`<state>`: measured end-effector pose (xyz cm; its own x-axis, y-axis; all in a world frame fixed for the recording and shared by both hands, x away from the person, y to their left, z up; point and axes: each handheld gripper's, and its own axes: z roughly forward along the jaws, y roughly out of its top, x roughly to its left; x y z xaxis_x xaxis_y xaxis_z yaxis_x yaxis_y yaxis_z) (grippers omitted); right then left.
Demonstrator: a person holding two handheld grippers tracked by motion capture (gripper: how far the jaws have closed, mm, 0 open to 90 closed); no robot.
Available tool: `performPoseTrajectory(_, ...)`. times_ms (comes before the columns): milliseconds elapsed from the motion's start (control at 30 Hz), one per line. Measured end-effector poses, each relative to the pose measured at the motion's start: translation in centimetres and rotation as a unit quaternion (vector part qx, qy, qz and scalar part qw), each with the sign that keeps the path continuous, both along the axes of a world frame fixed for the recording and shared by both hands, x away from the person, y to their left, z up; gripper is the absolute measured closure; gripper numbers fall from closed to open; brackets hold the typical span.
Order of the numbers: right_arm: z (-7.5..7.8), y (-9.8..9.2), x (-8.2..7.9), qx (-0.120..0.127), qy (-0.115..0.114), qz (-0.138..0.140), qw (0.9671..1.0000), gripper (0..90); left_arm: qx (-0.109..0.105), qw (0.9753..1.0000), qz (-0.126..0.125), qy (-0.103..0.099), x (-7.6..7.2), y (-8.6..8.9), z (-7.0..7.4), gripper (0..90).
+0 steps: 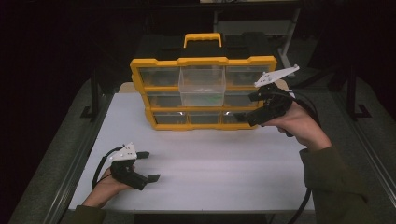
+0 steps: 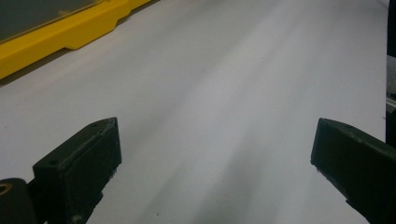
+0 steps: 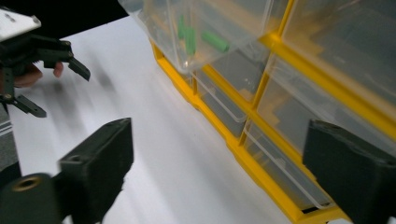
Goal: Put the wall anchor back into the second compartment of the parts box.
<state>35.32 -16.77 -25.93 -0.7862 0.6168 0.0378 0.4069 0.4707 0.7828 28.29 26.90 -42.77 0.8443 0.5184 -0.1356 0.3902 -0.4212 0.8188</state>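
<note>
A yellow organizer (image 1: pixel 203 60) with clear drawers stands upright at the back of the white table (image 1: pixel 210 163). Its top middle drawer (image 1: pixel 202 86) is pulled out and holds a few green cylinders (image 3: pixel 215 41). My right gripper (image 1: pixel 246 107) hovers open in front of the organizer's lower right drawers (image 3: pixel 280 121), with nothing between its jaws (image 3: pixel 215 163). Near the table's front left, my left gripper (image 1: pixel 150 165) rests low and open, empty, pointing right across bare tabletop (image 2: pixel 217 154). It also appears far off in the right gripper view, as the left gripper (image 3: pixel 46 70).
The organizer's yellow carry handle (image 1: pixel 202 38) sticks up at the back. Its base edge (image 2: pixel 60 37) lies to the far left of my left gripper. Metal rails (image 1: pixel 84 154) run along the table's sides. Dark surroundings lie beyond.
</note>
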Motion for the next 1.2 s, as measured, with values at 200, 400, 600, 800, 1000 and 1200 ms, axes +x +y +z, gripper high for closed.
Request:
performPoseTrajectory(200, -2.3, 0.1, -0.7, 0.007, 0.003, -0.001, 1.0, 1.1, 0.003, 1.0, -0.001, -0.001, 0.0, 0.0, 0.0, 1.5)
performPoseTrajectory(400, -4.4, 0.1, -1.4, 0.012, -0.008, 0.0, 0.9999, 0.0, 0.003, 1.0, -0.002, -0.001, 0.0, 0.1, 0.0, 1.5)
performPoseTrajectory(600, -6.3, 0.1, -2.2, 0.01, -0.015, -0.004, 0.9998, 0.0, 0.004, 1.0, -0.002, -0.002, 0.0, 0.1, 0.0, 1.5)
performPoseTrajectory(800, -8.1, -0.2, -3.1, 0.014, -0.016, -0.001, 0.9998, 0.0, 0.008, 0.9999, -0.005, -0.004, 0.0, 0.2, 0.0, 1.5)
performPoseTrajectory(1000, -9.6, -0.7, -3.9, 0.023, -0.022, -0.009, 0.9995, 0.0, 0.002, 1.0, 0.0, 0.001, 0.0, 0.0, 0.0, 1.5)
performPoseTrajectory(1200, -11.0, -1.0, -4.5, 0.024, -0.023, -0.01, 0.9994, 0.0, 0.011, 0.9999, -0.006, -0.004, 0.0, 0.2, 0.0, 1.5)
